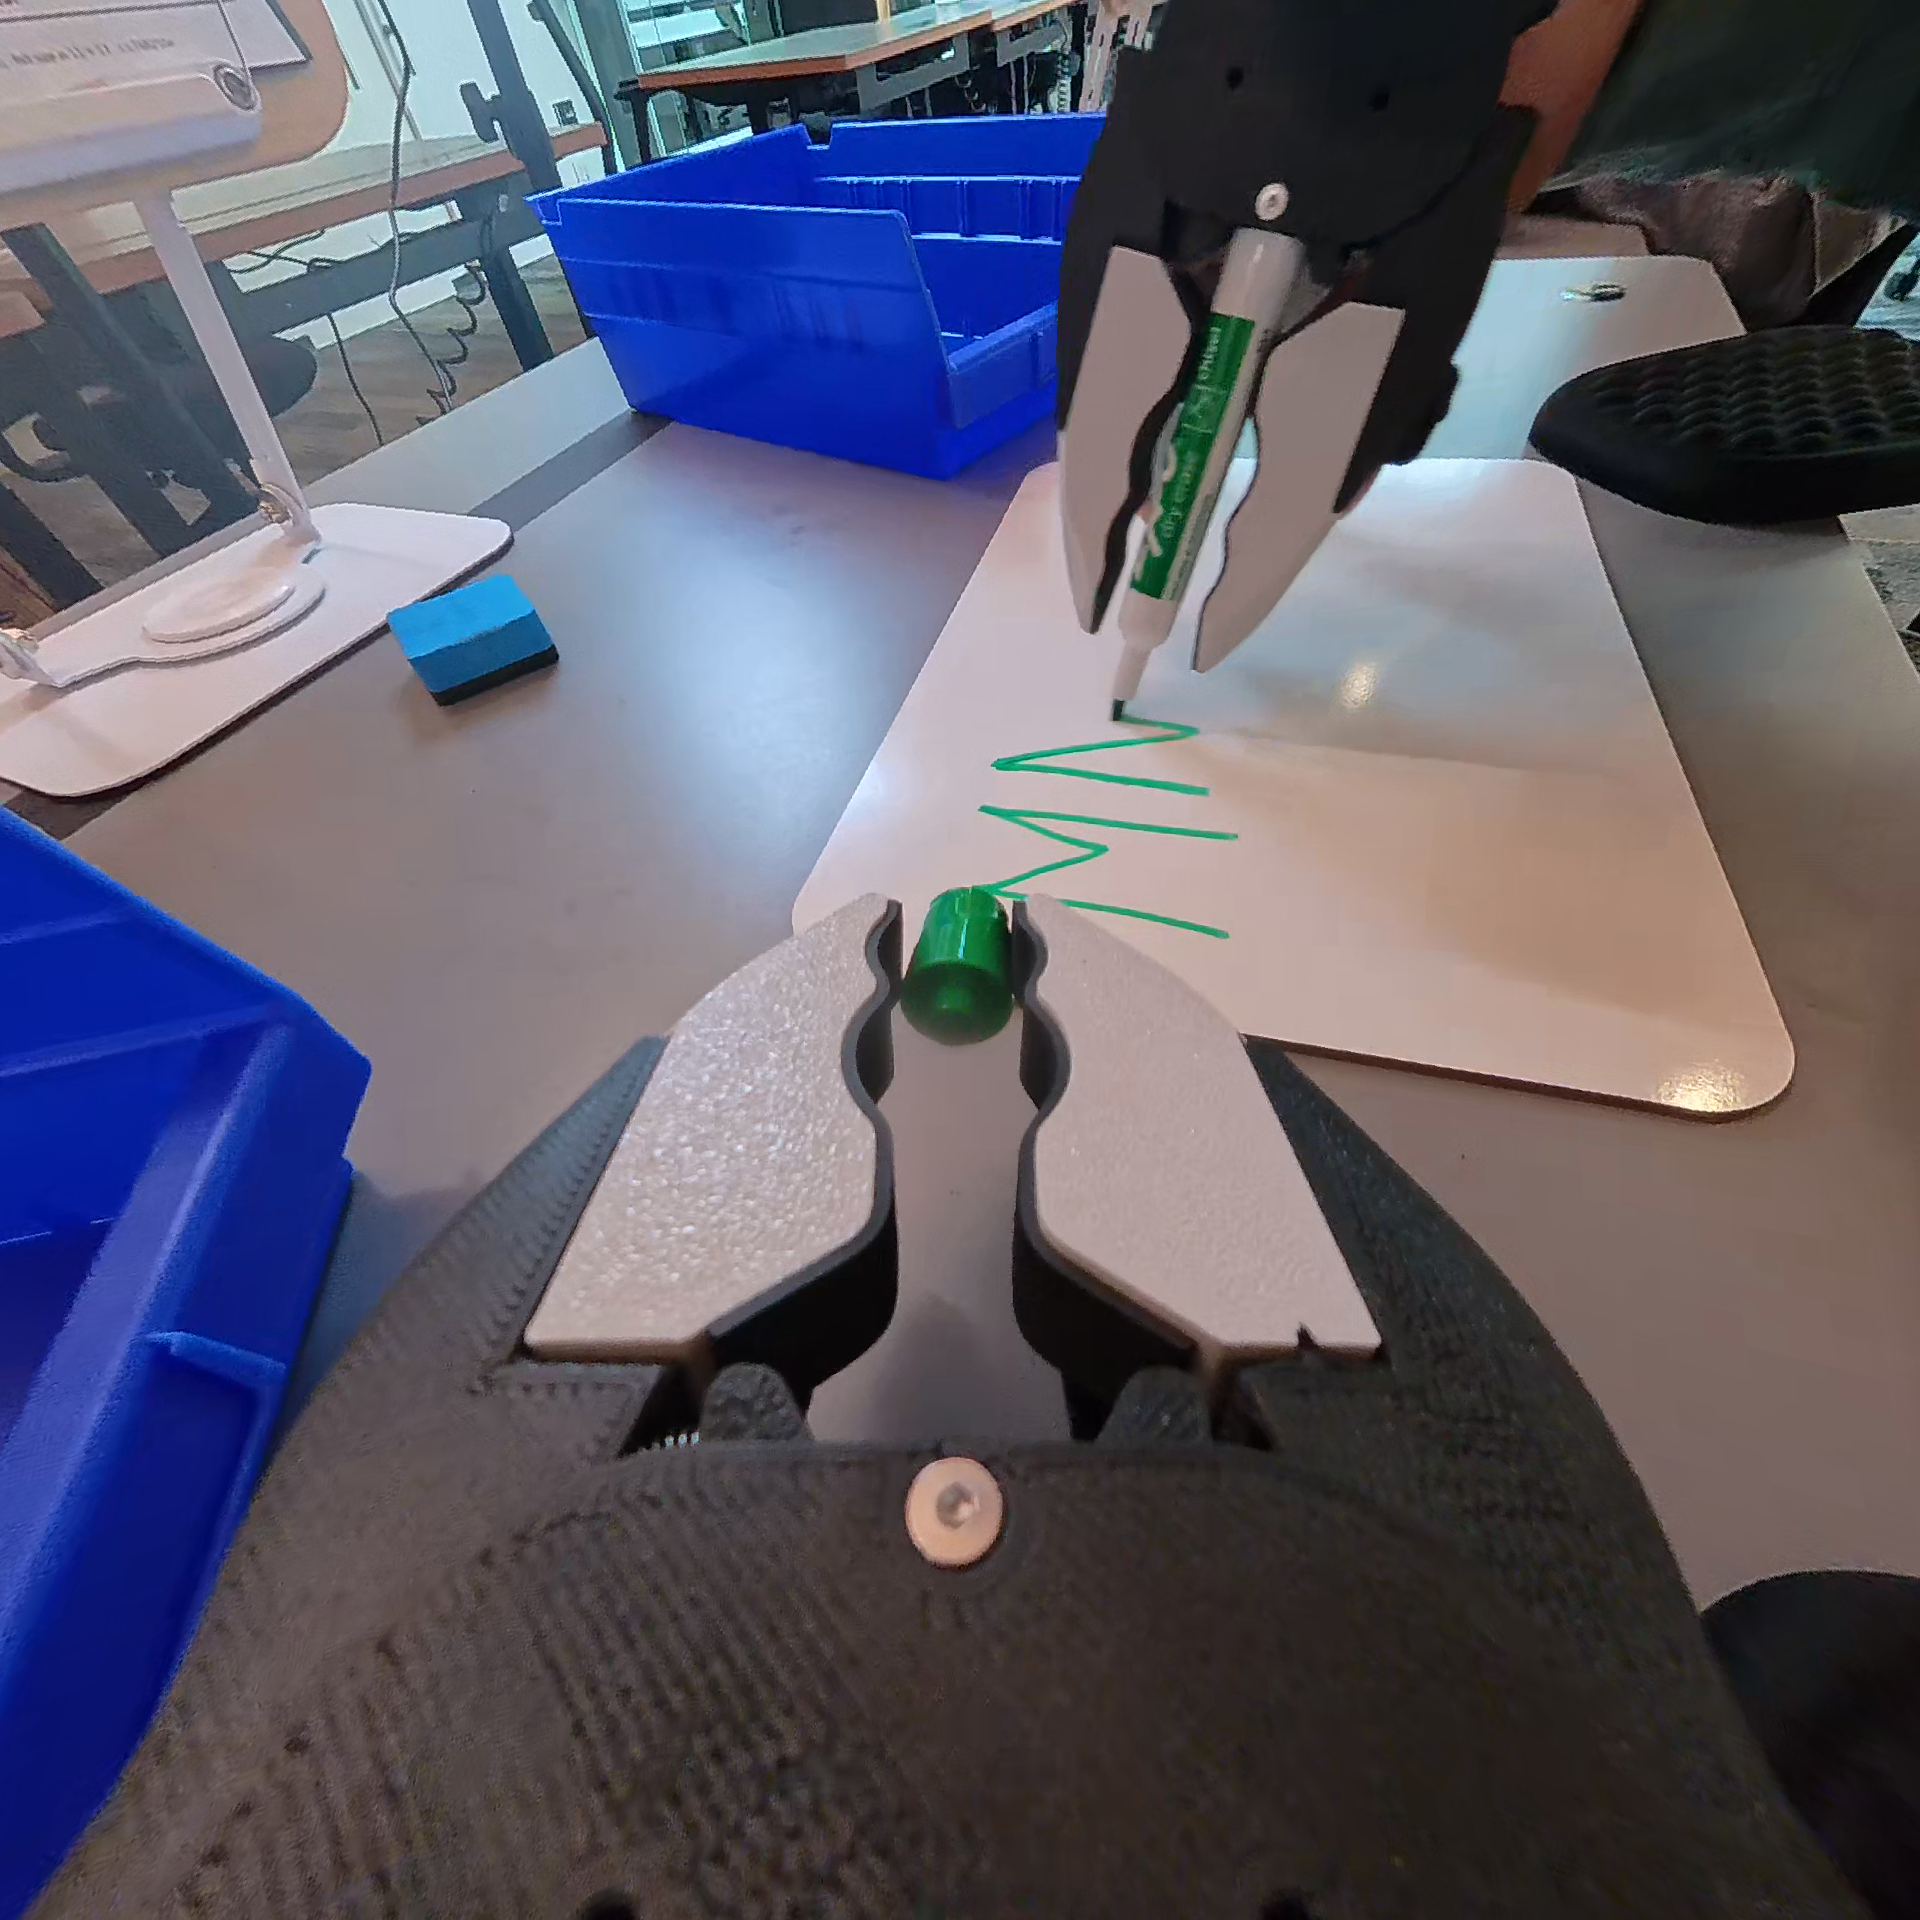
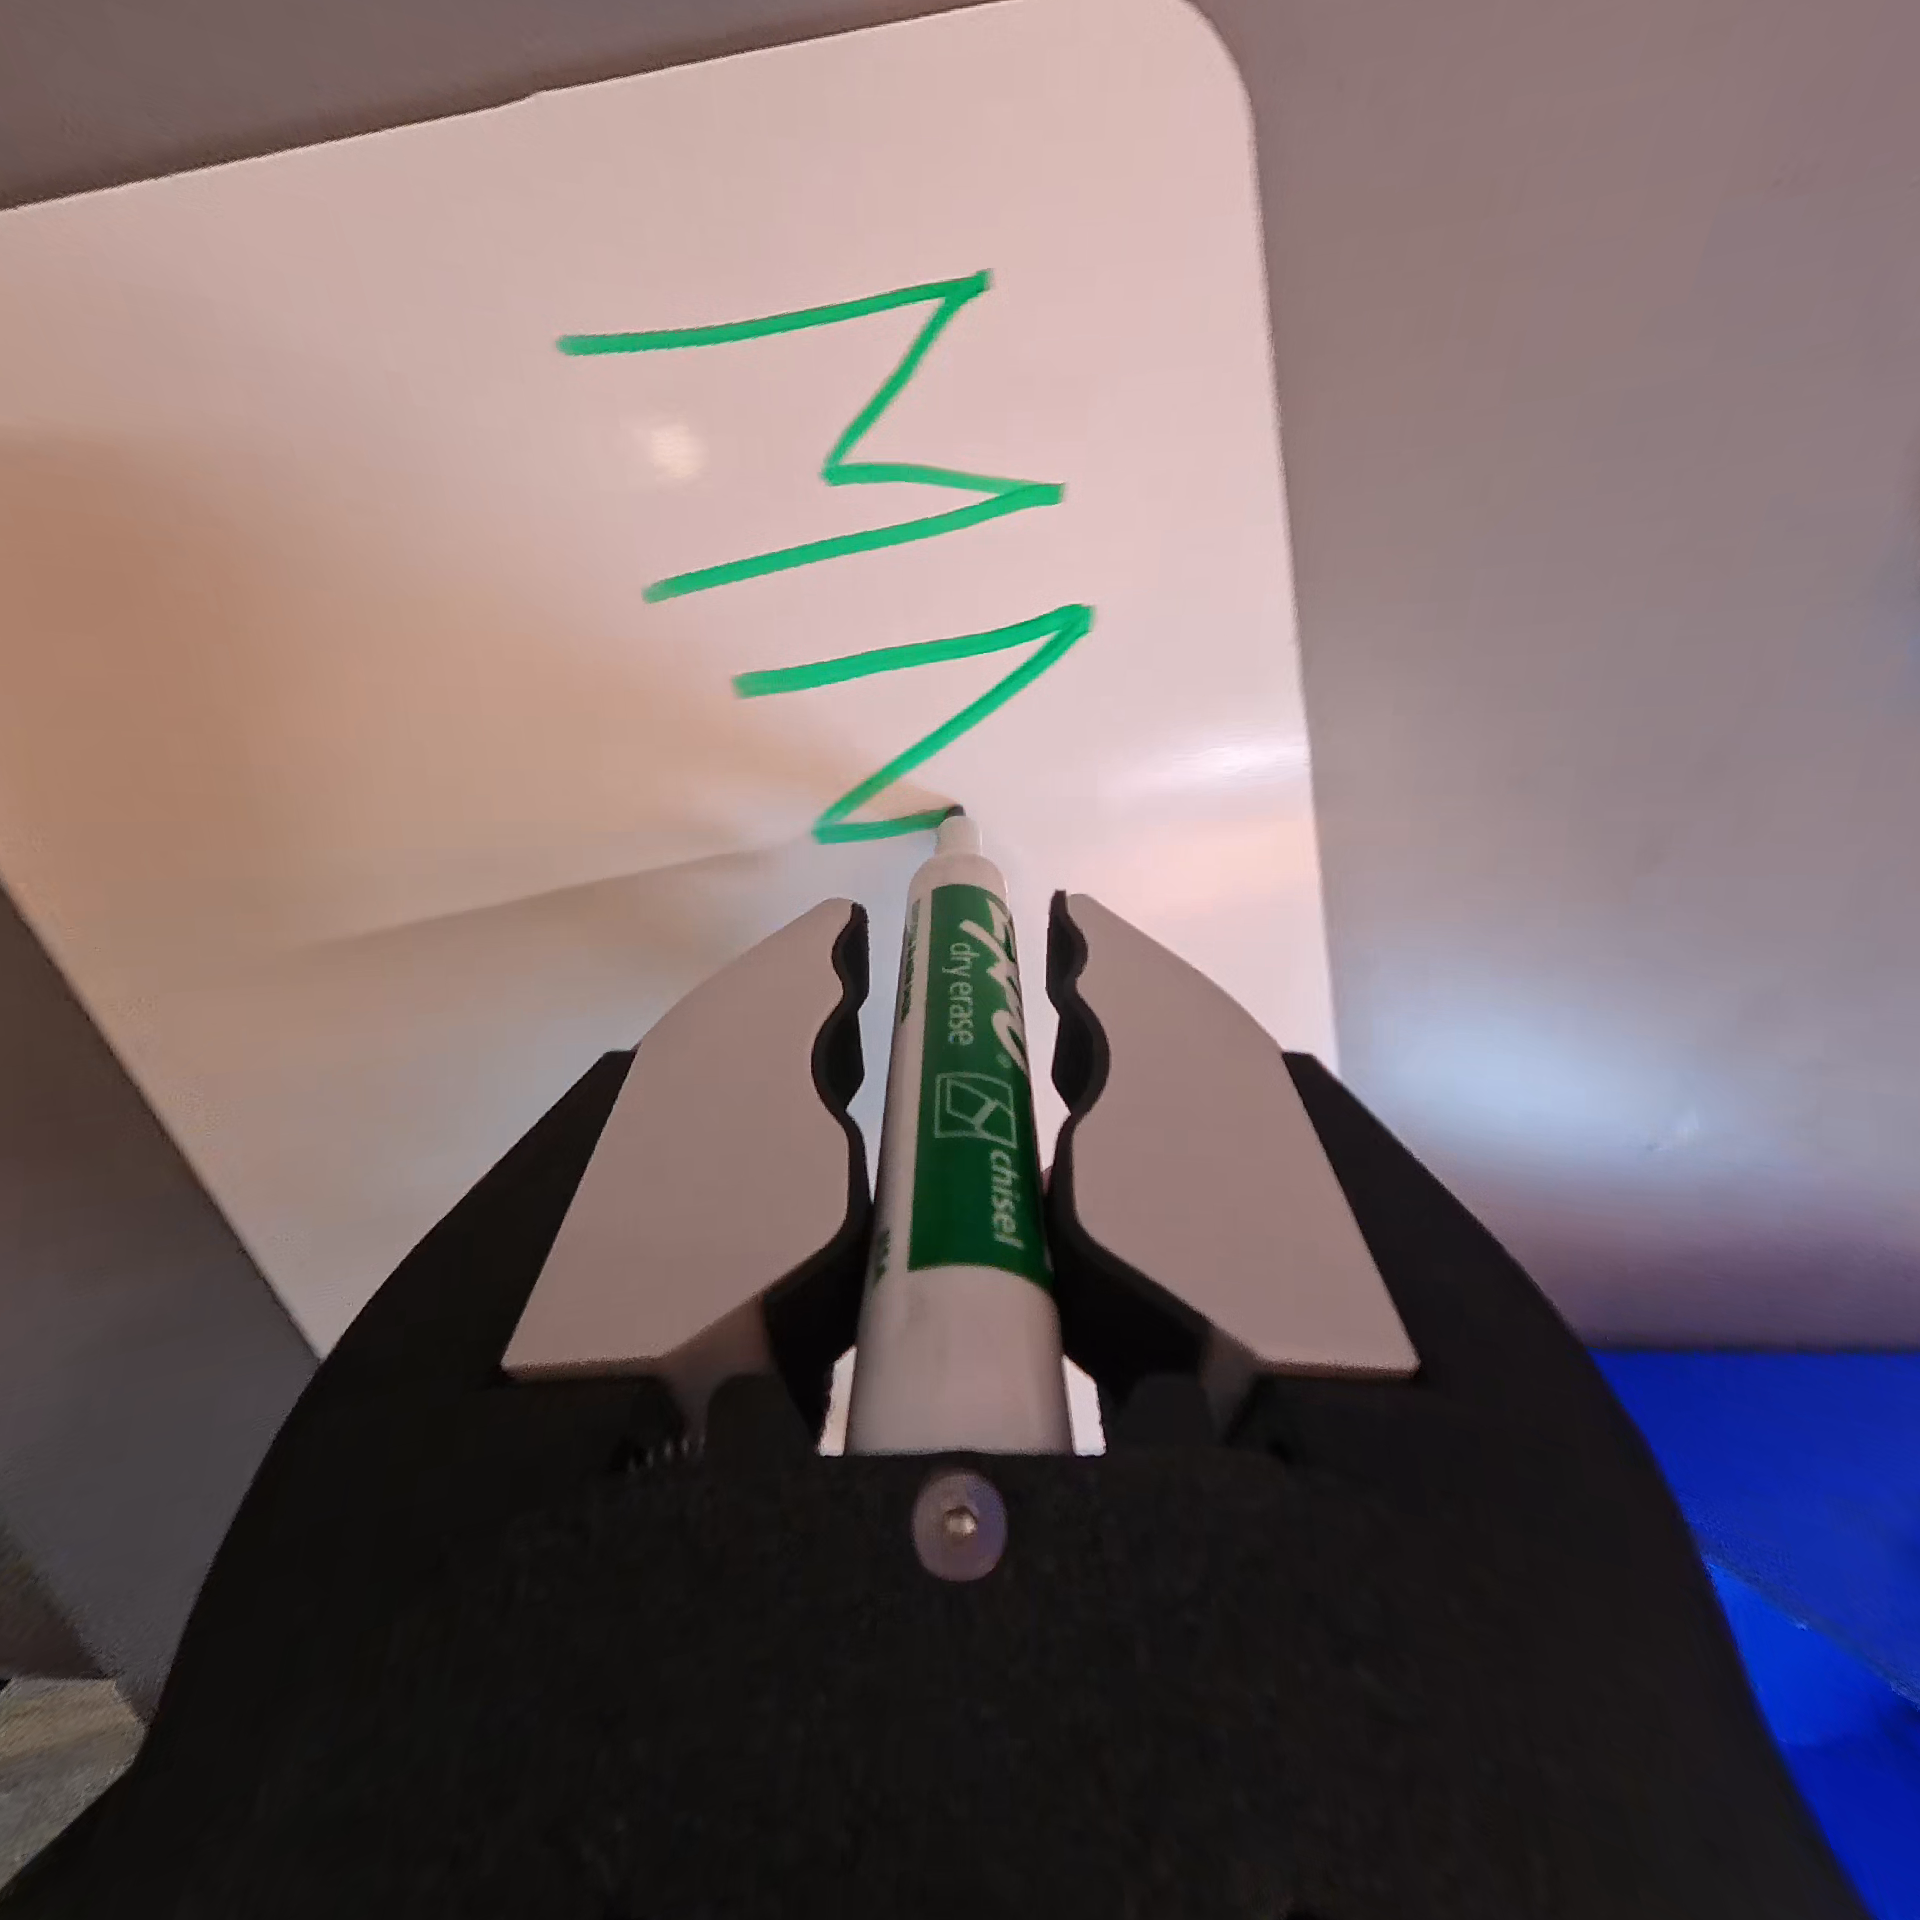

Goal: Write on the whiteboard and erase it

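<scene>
A white whiteboard (image 1: 1455,831) was laid flat on the grey desk (image 1: 623,831), and a green zigzag line (image 1: 1101,821) had been drawn across its near-left part. A green-and-white marker (image 2: 966,1091) was pinched lengthwise in the right tongs (image 2: 956,935), gripped by the rear of the pads, and its tip was set on the board at the end of the line. The left tongs (image 1: 956,935) were held low at the board's near-left corner, and the marker's green cap (image 1: 956,977) was clamped between their pads. A blue eraser (image 1: 473,639) was seen on the desk well left of the board, near a white lamp base (image 1: 239,623). Blue bins (image 1: 831,291) were stood behind the board and at the near left.
</scene>
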Action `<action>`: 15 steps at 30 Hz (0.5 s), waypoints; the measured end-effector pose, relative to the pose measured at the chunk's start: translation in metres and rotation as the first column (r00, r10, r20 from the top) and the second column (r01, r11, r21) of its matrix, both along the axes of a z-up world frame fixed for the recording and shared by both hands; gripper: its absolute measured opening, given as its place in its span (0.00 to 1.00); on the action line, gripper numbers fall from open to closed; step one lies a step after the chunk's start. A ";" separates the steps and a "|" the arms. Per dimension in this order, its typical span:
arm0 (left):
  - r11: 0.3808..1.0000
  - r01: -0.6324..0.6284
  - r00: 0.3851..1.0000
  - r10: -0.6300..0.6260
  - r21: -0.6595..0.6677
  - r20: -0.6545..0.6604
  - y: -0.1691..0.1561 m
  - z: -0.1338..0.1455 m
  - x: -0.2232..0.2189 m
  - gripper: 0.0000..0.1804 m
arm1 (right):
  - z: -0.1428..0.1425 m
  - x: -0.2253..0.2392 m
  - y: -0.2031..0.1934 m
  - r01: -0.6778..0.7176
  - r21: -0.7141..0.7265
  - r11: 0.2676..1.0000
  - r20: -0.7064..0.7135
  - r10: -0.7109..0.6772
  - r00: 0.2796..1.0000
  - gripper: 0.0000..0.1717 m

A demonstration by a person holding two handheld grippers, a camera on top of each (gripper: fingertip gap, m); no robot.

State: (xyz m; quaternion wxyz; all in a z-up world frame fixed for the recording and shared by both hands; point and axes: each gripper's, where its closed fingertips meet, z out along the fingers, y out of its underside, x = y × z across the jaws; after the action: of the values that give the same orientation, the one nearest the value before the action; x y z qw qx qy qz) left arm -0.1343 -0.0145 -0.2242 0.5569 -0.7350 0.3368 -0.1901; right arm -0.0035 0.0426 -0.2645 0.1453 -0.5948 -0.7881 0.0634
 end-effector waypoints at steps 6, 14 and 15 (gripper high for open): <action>1.000 0.001 1.000 -0.001 -0.004 0.009 0.000 0.000 0.000 0.11 | -0.001 -0.014 0.030 0.044 0.004 0.999 -0.030 -0.044 0.999 0.20; 1.000 0.002 1.000 -0.002 -0.003 0.007 0.000 0.000 0.000 0.11 | 0.005 -0.003 0.031 0.091 -0.039 0.995 -0.066 -0.093 0.994 0.20; 1.000 0.002 1.000 -0.002 -0.003 0.005 0.000 0.000 0.000 0.11 | 0.005 0.000 0.032 0.099 -0.039 0.994 -0.066 -0.101 0.993 0.20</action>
State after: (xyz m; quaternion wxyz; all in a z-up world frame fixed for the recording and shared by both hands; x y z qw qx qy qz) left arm -0.1343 -0.0143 -0.2240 0.5566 -0.7348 0.3361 -0.1931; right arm -0.0030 0.0748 -0.2591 0.1643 -0.6336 -0.7506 0.0904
